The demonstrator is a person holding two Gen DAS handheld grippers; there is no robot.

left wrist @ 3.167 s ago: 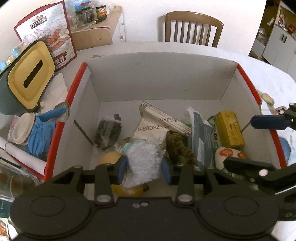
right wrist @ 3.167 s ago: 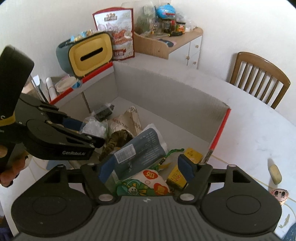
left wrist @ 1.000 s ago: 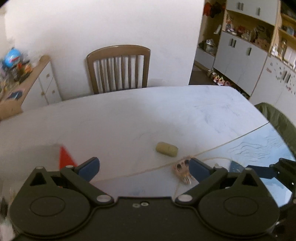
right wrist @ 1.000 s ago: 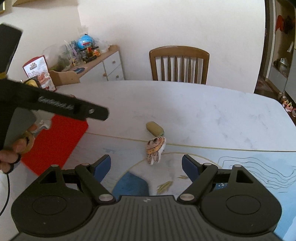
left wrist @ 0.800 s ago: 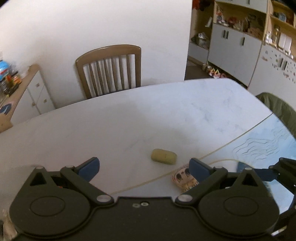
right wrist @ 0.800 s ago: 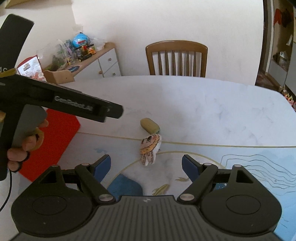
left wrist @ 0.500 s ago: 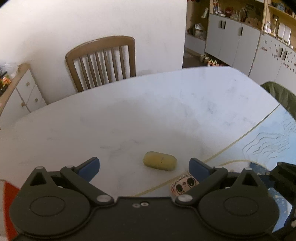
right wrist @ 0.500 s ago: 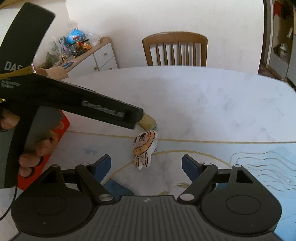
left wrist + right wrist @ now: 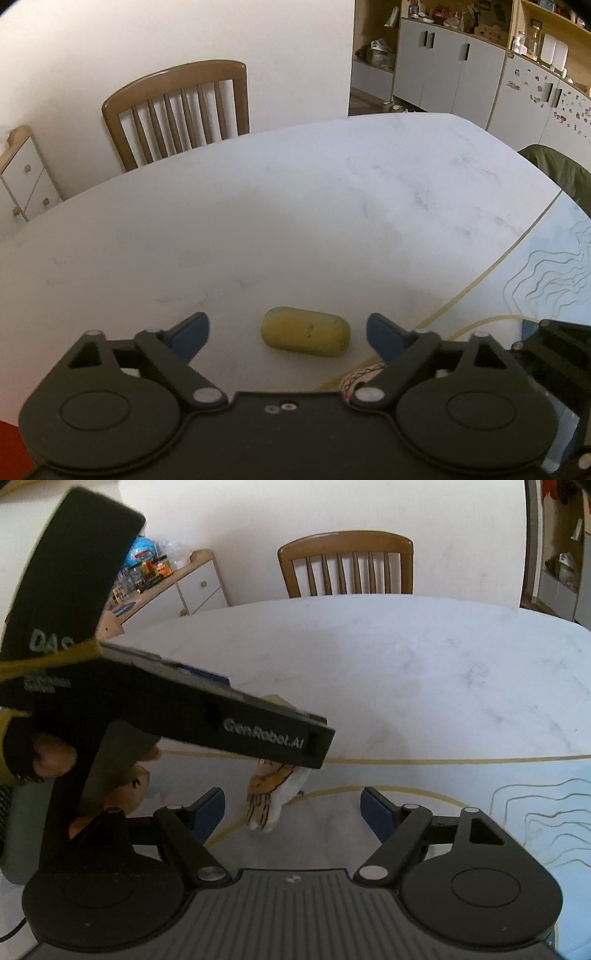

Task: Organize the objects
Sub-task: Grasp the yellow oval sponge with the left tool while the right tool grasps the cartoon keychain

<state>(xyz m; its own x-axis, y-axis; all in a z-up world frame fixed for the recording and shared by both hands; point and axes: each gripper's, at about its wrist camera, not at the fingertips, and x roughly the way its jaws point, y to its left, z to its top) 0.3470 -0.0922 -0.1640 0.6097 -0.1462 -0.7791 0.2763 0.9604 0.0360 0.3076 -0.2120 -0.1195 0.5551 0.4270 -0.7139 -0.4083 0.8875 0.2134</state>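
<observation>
My left fingers (image 9: 287,334) hang wide apart and empty over the bench (image 9: 295,206), the yellow pill-shaped lump (image 9: 306,336) lying between them, untouched. My right fingers (image 9: 293,812) gape just as wide with nothing in them, the small cartoon toy (image 9: 271,797) on the mat just ahead. The lump looks light and smooth (likely slippery), so I judge its short sides the best hold. The toy seems soft. My left tool hides its top, and most of the lump.
</observation>
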